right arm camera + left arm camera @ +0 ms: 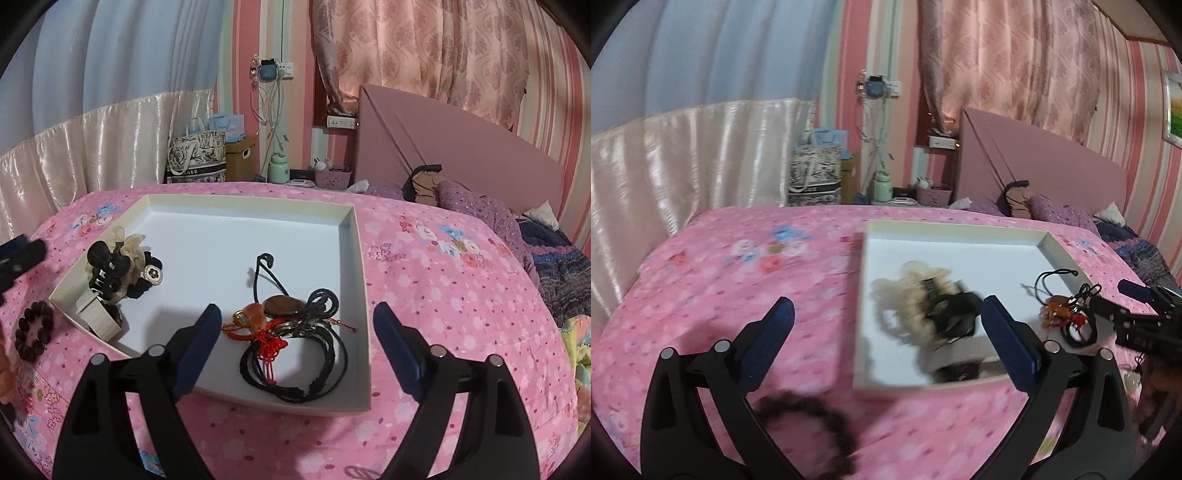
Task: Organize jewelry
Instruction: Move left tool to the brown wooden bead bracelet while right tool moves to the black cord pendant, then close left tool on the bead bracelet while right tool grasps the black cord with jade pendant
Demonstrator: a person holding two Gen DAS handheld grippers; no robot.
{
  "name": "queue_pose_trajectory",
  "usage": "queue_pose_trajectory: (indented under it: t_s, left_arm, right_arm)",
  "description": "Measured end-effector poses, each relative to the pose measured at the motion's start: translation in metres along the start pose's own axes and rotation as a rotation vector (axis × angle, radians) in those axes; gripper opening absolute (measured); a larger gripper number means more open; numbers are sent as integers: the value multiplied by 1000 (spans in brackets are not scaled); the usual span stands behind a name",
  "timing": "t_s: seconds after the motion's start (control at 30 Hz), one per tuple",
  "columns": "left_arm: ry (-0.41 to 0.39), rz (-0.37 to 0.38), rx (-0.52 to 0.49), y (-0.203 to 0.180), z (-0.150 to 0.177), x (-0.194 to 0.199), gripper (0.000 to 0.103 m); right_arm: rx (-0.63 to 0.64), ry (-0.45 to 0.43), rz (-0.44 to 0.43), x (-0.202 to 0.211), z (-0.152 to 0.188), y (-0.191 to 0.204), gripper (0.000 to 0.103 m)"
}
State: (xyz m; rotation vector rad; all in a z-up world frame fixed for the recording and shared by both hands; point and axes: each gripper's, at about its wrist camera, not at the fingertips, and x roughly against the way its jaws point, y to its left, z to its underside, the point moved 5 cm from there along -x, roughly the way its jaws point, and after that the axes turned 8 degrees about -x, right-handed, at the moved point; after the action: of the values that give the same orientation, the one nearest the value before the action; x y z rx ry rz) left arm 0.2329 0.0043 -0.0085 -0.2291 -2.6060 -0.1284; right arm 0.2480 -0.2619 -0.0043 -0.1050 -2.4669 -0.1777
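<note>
A shallow white tray (360, 280) lies on the pink bed (461, 295), and the sorting seems to go by kind. The hair things, a cream scrunchie (131, 240) and a black claw clip (107, 266), are bunched in the tray's near-left corner, probably so they stay apart from the corded pieces. The cords (295, 343), black loops with a brown stone pendant and a red knotted charm, lie in a tangle against the tray's near edge, towards its right corner.

The right hand-held gripper (297, 341) hangs just over that tangle with its jaws wide apart and nothing between them; the cords rest on the tray floor, not on the pads, so this reads as a drop-off, the jaws spread to let the pile lie free.

A dark bead bracelet (35, 330) is not yet in the tray; it lies on the bed just outside the tray's near-left corner. In the blurred left wrist view the left hand-held gripper (886, 343) is likewise wide open and empty, over the bed at the tray's left edge, with the bracelet (809, 417) below it, likely the next thing to collect
</note>
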Motion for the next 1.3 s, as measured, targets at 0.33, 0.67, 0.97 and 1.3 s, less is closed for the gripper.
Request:
queue_pose_trajectory:
  t_s: [0.33, 0.67, 0.97, 1.3]
  left_arm:
    - [21, -86, 27, 55, 41, 13, 100]
    - [28, -55, 95, 82, 52, 15, 100]
    - [149, -102, 56, 77, 63, 3, 100]
    - [243, -35, 51, 71, 78, -7, 100]
  right_arm:
    - [31, -6, 8, 6, 0, 1, 85]
    - [-70, -12, -28, 35, -3, -31, 86]
    - [-69, 33, 73, 57, 29, -82, 88]
    - [-88, 120, 45, 40, 74, -91, 85]
